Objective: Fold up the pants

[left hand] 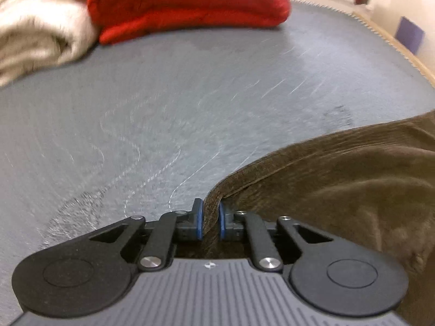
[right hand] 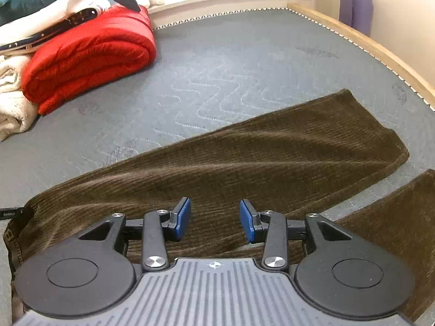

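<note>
1. Left wrist view: your left tongs were clenched on an edge of the brown corduroy pants, which spread toward the lower right of the frame. You looked to be at the start of the first fold; next you needed to carry that edge across without losing it.
2. Right wrist view: your right tongs hung released above the pants, gripping nothing. One leg ran toward the right edge over the grey quilted mattress; a red blanket sat upper left.
</note>
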The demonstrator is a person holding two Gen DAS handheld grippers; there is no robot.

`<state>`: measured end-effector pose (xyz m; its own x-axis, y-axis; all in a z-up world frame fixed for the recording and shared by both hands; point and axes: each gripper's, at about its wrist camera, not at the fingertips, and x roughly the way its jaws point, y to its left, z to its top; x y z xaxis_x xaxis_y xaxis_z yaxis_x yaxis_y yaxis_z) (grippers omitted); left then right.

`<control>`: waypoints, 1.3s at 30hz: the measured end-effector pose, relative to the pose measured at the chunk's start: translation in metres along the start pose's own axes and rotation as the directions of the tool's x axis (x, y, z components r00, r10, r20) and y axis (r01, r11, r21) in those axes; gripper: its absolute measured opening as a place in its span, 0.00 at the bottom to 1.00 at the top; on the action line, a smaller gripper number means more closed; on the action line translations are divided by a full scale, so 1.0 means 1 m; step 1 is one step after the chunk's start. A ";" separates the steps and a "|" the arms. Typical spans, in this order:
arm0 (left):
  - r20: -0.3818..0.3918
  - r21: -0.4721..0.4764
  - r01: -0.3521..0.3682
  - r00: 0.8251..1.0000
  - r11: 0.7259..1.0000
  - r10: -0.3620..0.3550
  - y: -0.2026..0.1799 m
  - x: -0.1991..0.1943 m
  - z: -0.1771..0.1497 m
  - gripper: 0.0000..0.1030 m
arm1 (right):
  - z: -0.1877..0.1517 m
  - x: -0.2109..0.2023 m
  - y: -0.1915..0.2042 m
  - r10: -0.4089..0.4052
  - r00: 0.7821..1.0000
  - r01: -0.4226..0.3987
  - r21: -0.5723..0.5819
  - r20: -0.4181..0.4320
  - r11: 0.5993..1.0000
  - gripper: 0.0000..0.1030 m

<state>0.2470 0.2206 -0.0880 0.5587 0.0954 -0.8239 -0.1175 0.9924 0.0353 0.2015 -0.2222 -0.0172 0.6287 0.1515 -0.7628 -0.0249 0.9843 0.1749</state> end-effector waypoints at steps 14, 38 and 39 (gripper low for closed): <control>0.010 0.418 0.138 0.988 0.898 -0.156 -0.106 -0.200 -0.131 0.09 | 0.011 -0.035 -0.043 -0.046 0.982 0.004 0.223 0.182 0.975 0.39; -0.217 0.470 0.190 0.971 0.862 -0.096 -0.118 -0.130 -0.164 0.10 | 0.020 0.063 -0.184 0.078 0.984 -0.155 0.569 0.158 0.808 0.36; -0.215 0.456 0.189 0.972 0.870 -0.099 -0.116 -0.129 -0.162 0.10 | 0.021 0.072 -0.182 0.073 0.986 -0.146 0.562 0.151 0.814 0.36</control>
<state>0.0555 0.0808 -0.0777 0.3778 -0.0218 -0.9256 0.3780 0.9163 0.1327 0.2674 -0.3922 -0.0905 0.7354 0.2072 -0.6452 0.3245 0.7282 0.6037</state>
